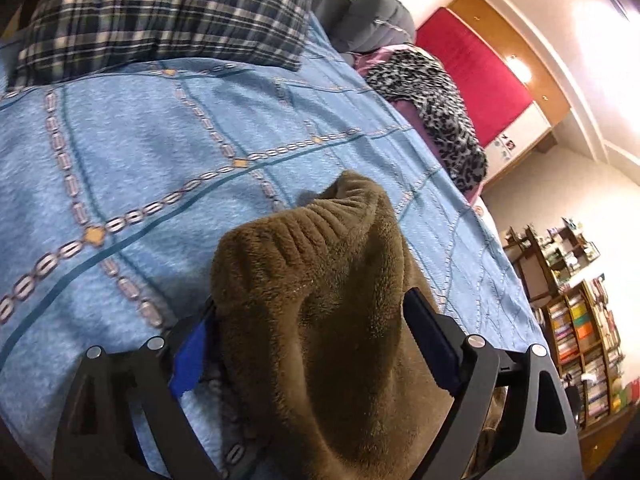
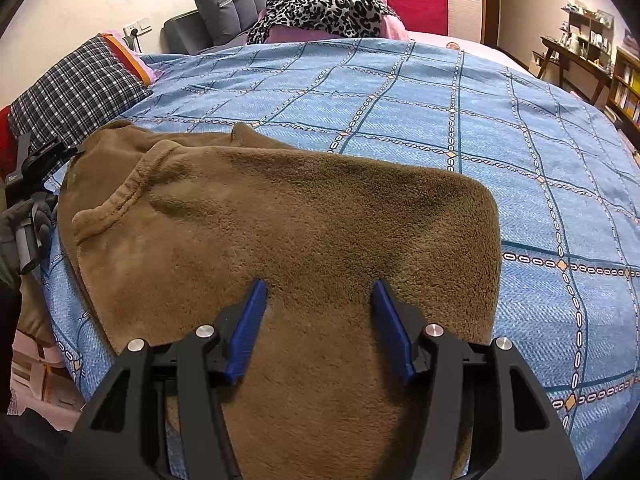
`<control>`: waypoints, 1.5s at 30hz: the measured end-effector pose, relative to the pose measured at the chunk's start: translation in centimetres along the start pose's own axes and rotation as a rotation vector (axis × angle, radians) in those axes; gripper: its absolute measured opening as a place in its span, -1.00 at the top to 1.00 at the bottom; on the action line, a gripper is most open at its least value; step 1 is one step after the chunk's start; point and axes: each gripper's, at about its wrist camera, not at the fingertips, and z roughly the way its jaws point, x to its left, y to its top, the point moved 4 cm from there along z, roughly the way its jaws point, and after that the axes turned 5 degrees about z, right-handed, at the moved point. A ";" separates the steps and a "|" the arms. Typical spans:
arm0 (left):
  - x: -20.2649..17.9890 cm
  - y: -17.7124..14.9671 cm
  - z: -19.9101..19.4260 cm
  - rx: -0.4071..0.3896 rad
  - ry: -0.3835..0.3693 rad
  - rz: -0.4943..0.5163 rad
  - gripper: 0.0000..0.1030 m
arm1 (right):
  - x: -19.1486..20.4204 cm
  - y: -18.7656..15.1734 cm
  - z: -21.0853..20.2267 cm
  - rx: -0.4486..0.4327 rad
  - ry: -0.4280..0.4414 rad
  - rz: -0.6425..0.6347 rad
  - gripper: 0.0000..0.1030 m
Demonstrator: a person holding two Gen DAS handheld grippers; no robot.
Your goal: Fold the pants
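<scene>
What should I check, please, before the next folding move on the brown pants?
1. Left gripper has fabric between its fingers: ok, the ribbed end of the brown pants sits there, bunched; firm clamping: cannot tell.
2. Right gripper has a hold: not ok, jaws open, fingers resting on the pants.
3. Pants flat: not ok, layers rumpled at the left end.
4. Blue bedspread beyond the pants free for folding: ok.
5. Plaid cloth apart from the pants: cannot tell.
</scene>
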 end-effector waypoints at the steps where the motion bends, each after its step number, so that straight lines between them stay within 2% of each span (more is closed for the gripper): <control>1: -0.2 0.1 0.1 -0.004 -0.015 0.004 -0.69 | 0.0 0.0 0.0 0.001 -0.001 0.000 -0.12; 4: -0.4 0.4 0.3 -0.014 -0.067 -0.005 -0.69 | 0.1 0.1 0.1 0.003 -0.005 0.000 -0.12; 11: 0.0 1.1 1.9 -0.007 -0.031 -0.053 -0.69 | 0.2 0.2 0.1 0.003 -0.007 0.001 -0.12; 13: -0.3 1.1 2.4 0.011 -0.036 -0.061 -0.53 | 0.1 0.1 0.0 0.002 -0.006 0.001 -0.12; 15: -0.1 0.9 2.9 0.035 -0.046 -0.084 -0.05 | 0.0 0.2 0.2 0.001 -0.004 0.005 -0.12; 17: 0.0 0.6 3.0 0.051 -0.059 -0.113 0.17 | -0.1 0.2 0.2 -0.001 -0.003 0.007 -0.12; 20: -0.3 0.1 2.4 0.043 -0.052 -0.114 0.29 | -0.1 0.2 0.2 -0.002 0.000 0.008 -0.12; 24: -1.2 0.3 0.9 0.016 -0.053 -0.103 0.33 | -0.1 0.2 0.0 -0.006 0.007 0.011 -0.12; 30: -5.6 0.6 -2.9 -0.047 -0.073 0.015 0.34 | -0.3 0.2 -0.5 -0.021 0.028 0.024 -0.12; 35: -11.1 -0.7 -6.7 -0.085 -0.109 0.151 0.34 | -0.5 0.2 -1.0 -0.036 0.046 0.036 -0.12; 40: -17.5 -3.5 -9.5 -0.103 -0.139 0.305 0.34 | -0.9 0.2 -1.7 -0.056 0.064 0.054 -0.12; 45: -23.6 -7.2 -10.6 -0.098 -0.157 0.450 0.34 | -1.6 -0.1 -2.5 -0.081 0.086 0.085 -0.12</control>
